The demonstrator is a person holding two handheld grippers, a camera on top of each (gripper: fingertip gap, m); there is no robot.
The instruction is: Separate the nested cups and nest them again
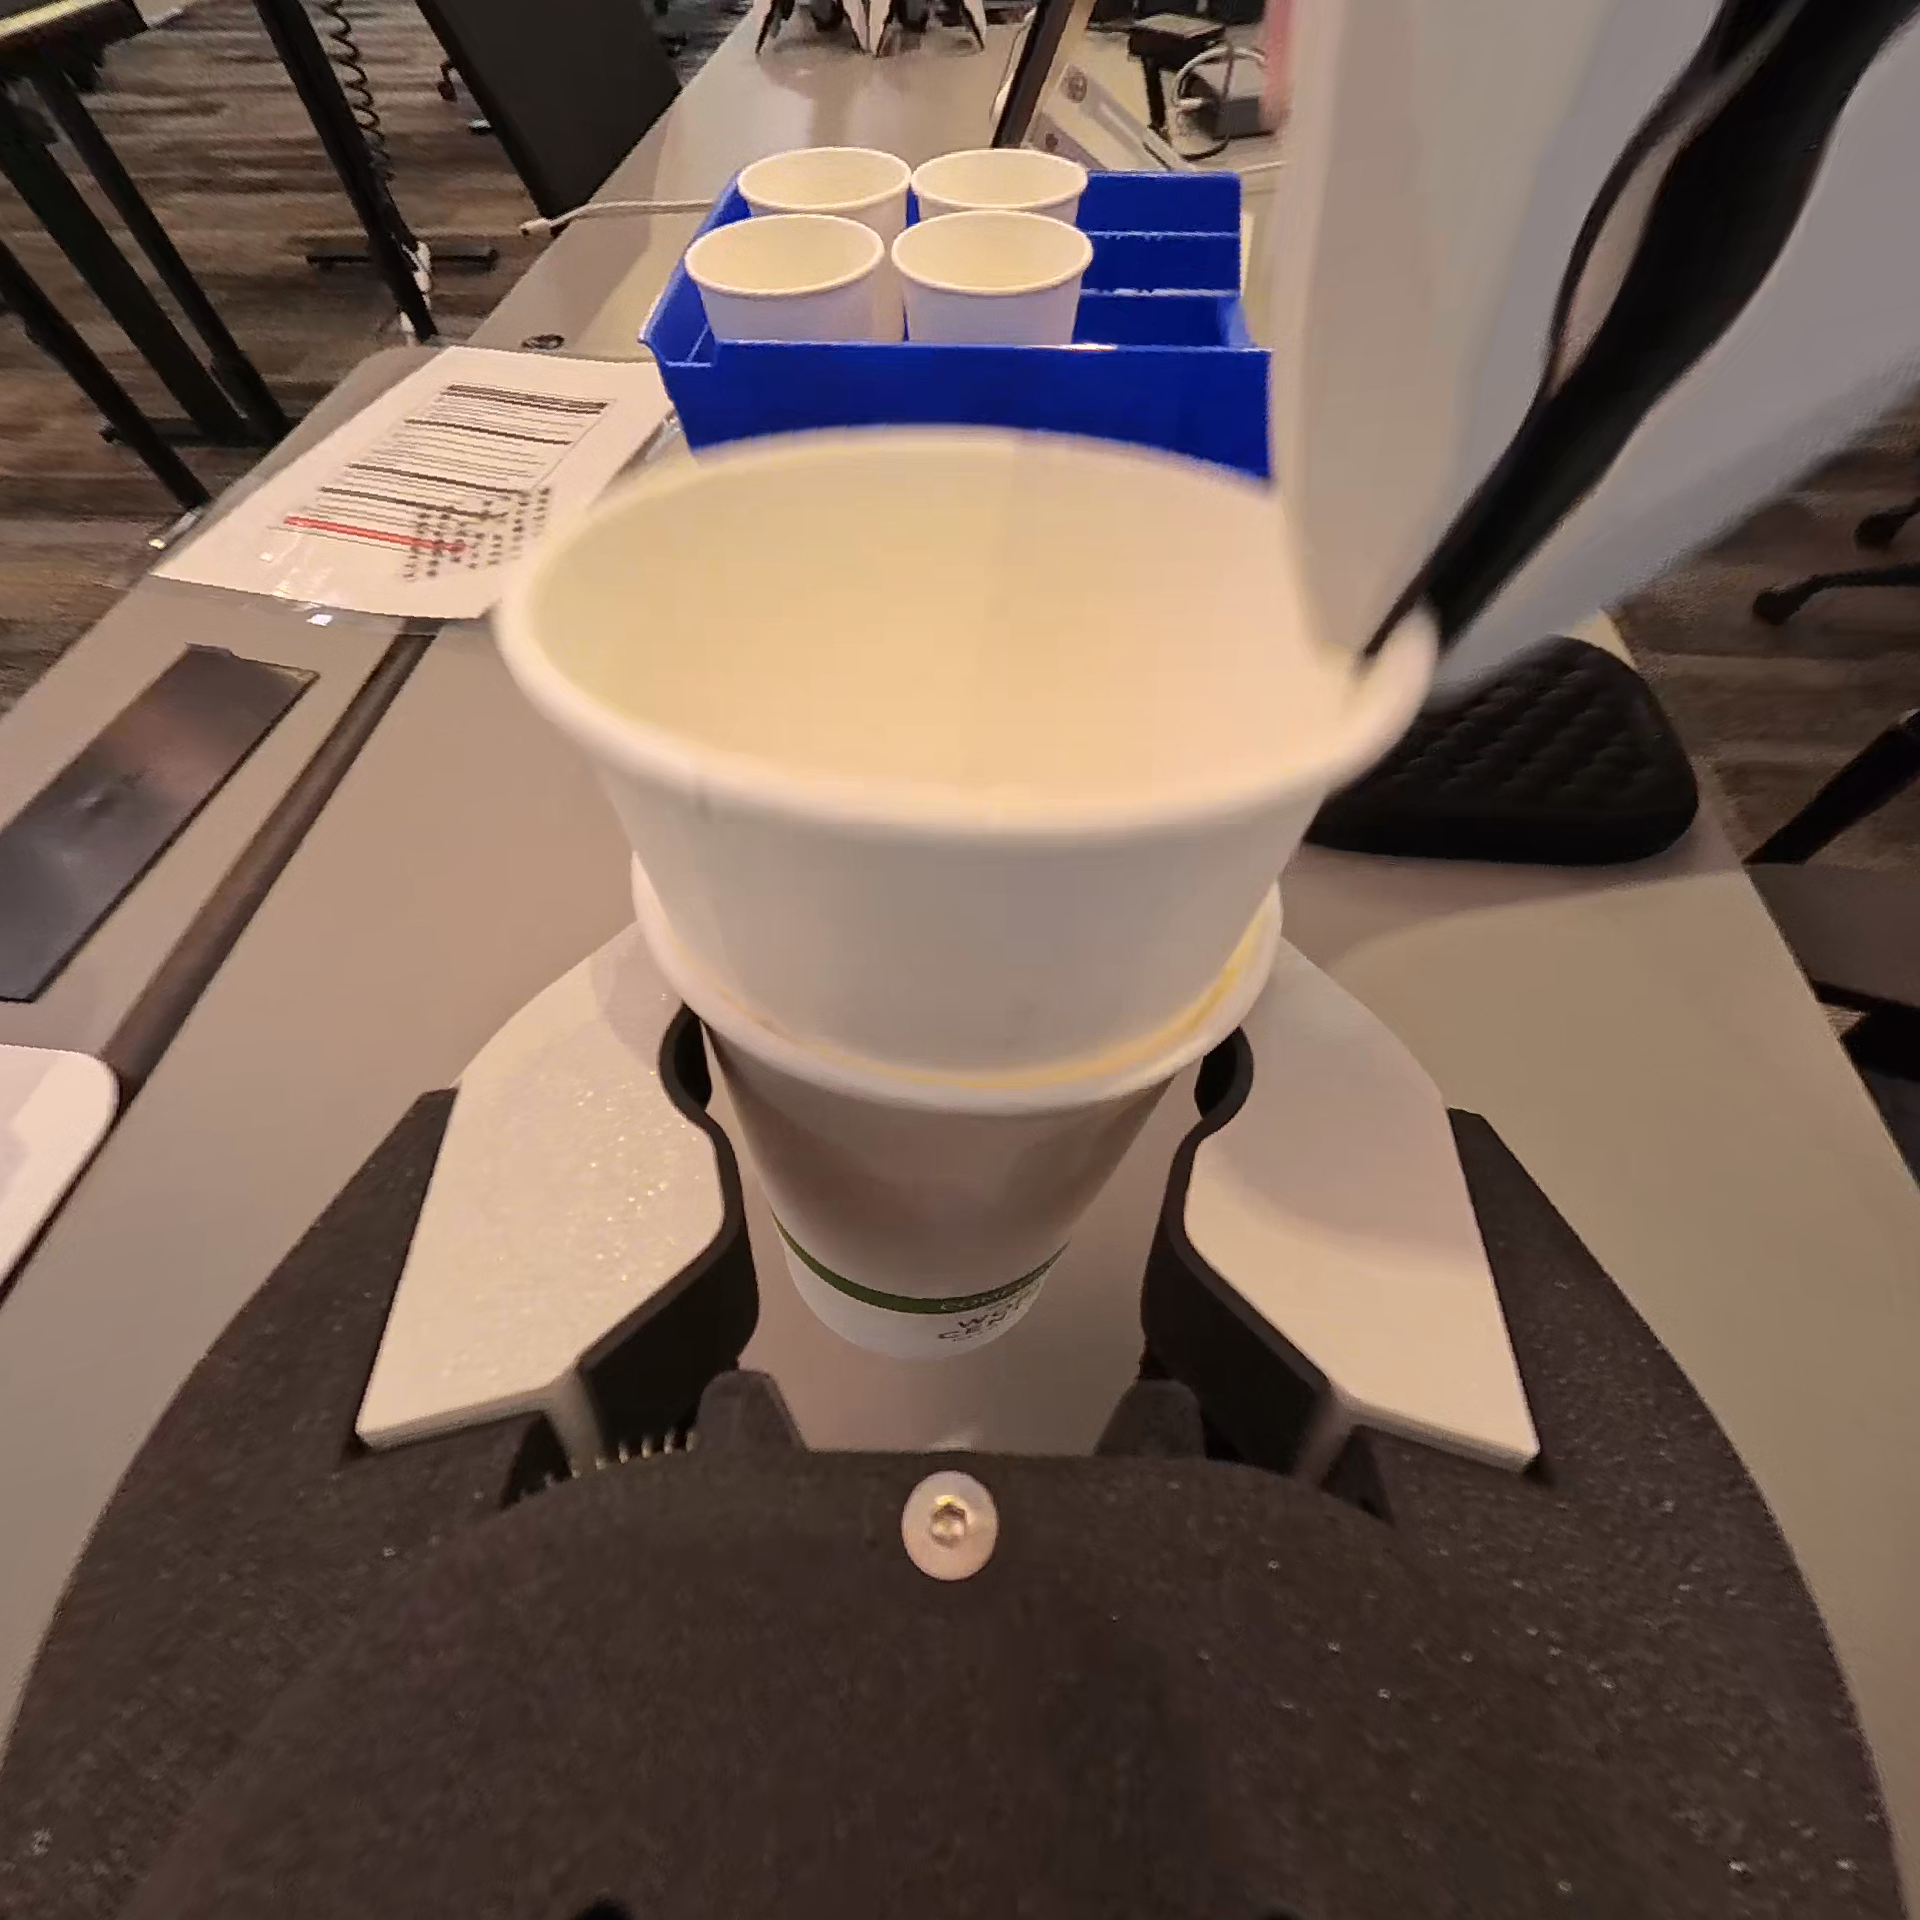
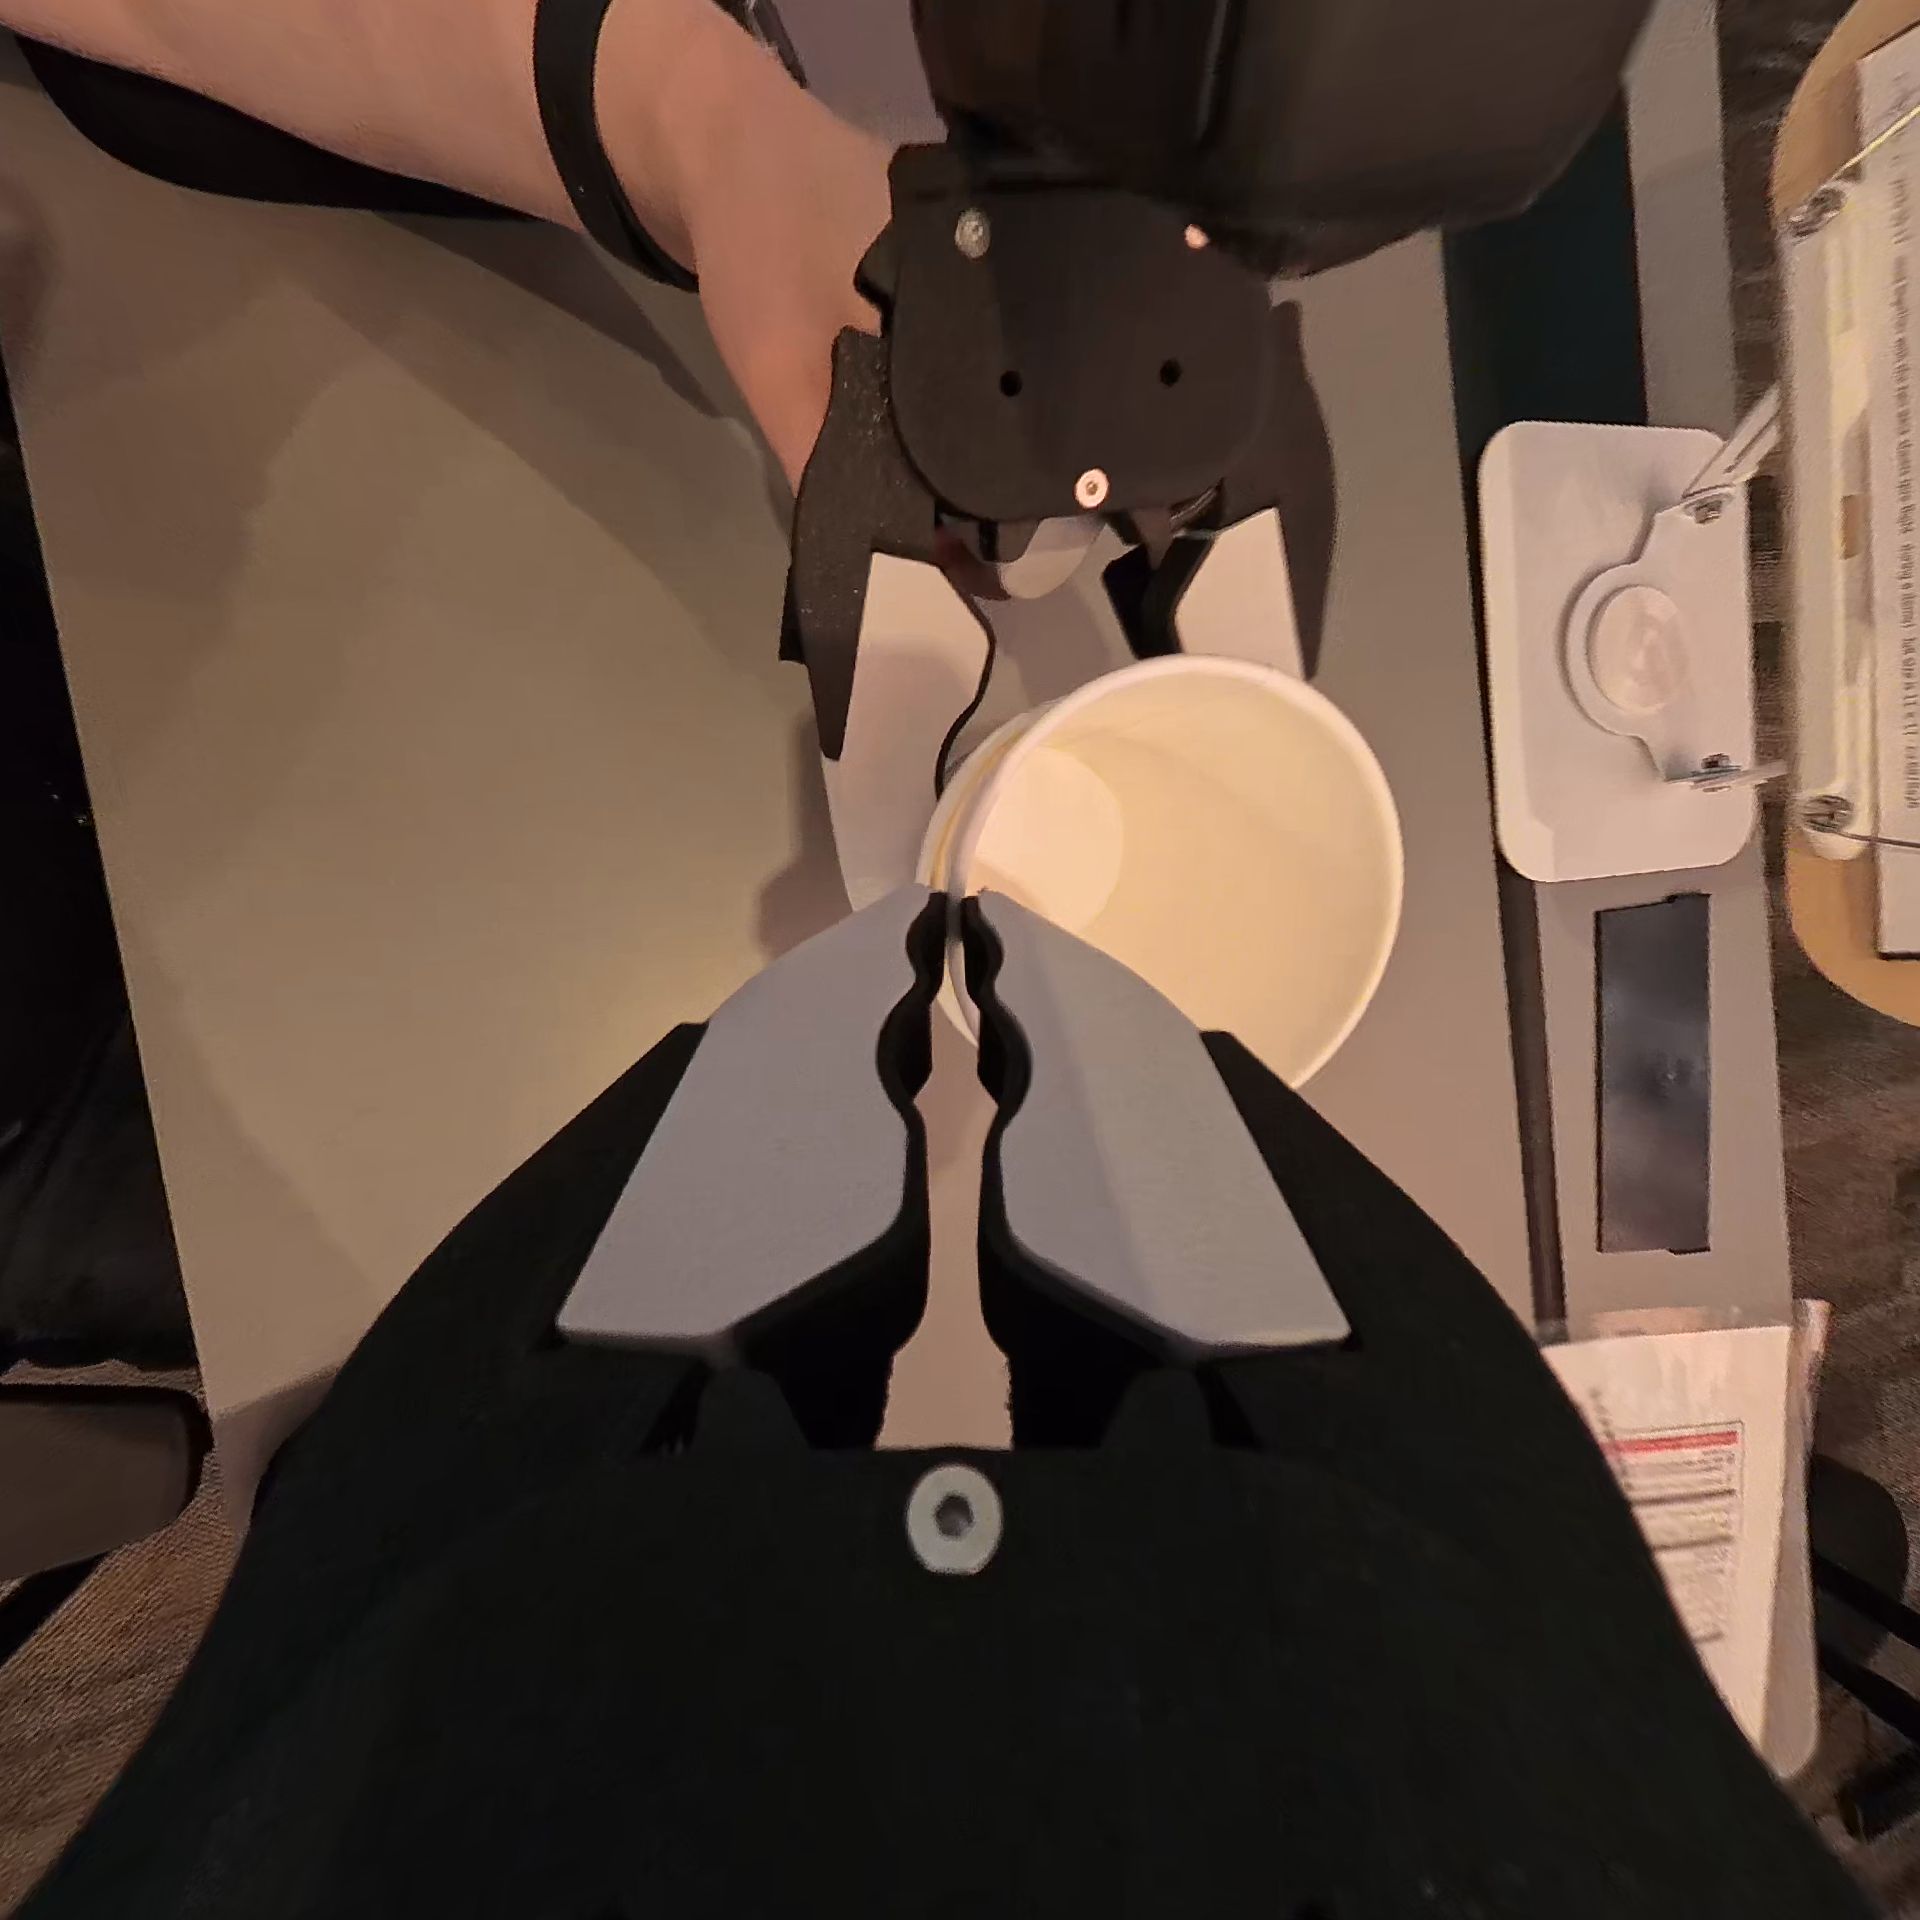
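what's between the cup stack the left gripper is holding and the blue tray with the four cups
Nothing shows there in the left wrist view: the upper cup's rim hides the table up to the blue tray; the right wrist view misses the tray.

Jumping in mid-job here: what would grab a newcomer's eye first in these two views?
First, the two nested paper cups at centre: the left gripper grips the outer cup by its wall, while the inner cup sits raised out of it. From above, the right gripper pinches the inner cup's rim. Beyond them, a blue bin on the table holds four more white cups.
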